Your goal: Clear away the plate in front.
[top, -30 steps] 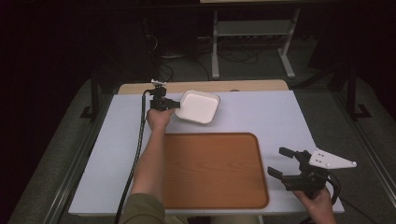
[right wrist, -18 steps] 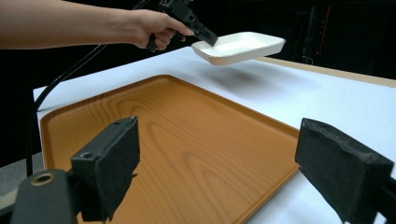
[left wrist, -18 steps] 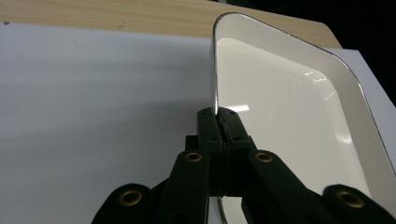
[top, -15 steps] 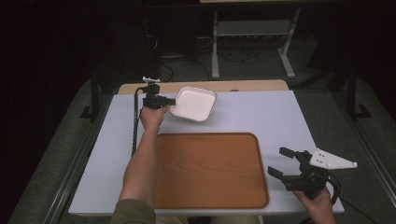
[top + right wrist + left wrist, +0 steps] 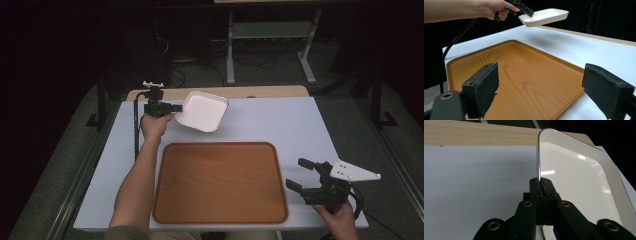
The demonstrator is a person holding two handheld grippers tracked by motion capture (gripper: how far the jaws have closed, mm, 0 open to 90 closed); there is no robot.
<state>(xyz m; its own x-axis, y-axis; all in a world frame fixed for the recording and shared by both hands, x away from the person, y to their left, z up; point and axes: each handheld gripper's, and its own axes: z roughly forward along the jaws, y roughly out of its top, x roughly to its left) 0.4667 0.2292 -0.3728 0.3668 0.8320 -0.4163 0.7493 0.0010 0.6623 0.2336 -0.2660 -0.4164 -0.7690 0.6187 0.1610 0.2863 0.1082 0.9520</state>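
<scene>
A white square dish [image 5: 202, 111] hangs in the air above the table's far left part, tilted. My left gripper [image 5: 176, 106] is shut on its rim; in the left gripper view the two jaws pinch the dish [image 5: 579, 182] edge at the left gripper [image 5: 543, 185]. The right gripper view has the dish [image 5: 544, 16] lifted well above the table beyond the tray. A wooden tray [image 5: 220, 182] lies flat in the middle of the table, bare. My right gripper [image 5: 300, 175] stands open just off the tray's right edge, nothing between its pads [image 5: 484, 85].
The white table top [image 5: 280, 125] reaches to a wooden strip [image 5: 260, 92] along its far edge. Beyond it, a metal stand [image 5: 270, 35] stands on a dark floor. A black cable [image 5: 136, 130] trails from the left gripper along the forearm.
The left gripper has lifted the dish off the table and carried it slightly left, tilting it. The right gripper has stayed where it was.
</scene>
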